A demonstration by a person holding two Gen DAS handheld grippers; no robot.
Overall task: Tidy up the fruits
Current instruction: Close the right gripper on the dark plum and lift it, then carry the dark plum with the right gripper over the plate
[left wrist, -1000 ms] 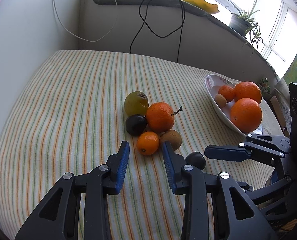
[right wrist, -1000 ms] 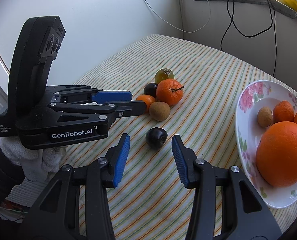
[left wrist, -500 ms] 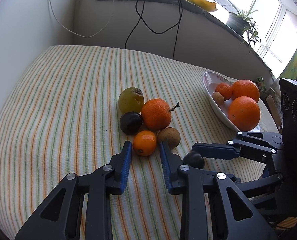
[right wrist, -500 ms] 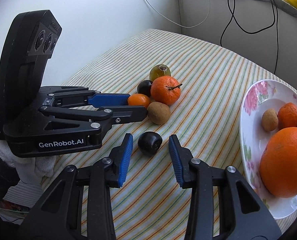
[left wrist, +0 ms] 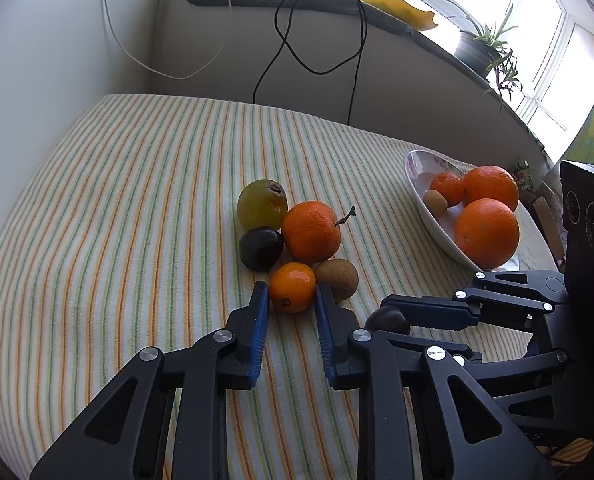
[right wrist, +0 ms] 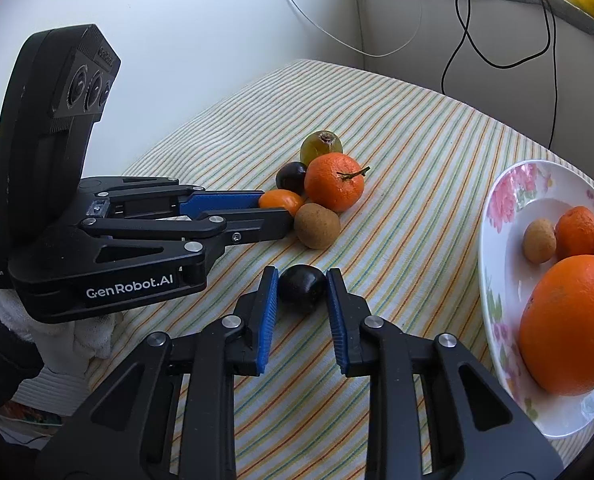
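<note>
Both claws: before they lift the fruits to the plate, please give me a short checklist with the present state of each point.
1. Left claw shut on the small orange fruit: ok.
2. Right claw shut on the dark plum: ok.
3. Kiwi clear of the left claw's finger: cannot tell, it sits very close.
4. Plate has free room near its left rim: ok.
5. Both claws apart from each other: ok.
6. Grip firm enough for lifting: cannot tell.
</note>
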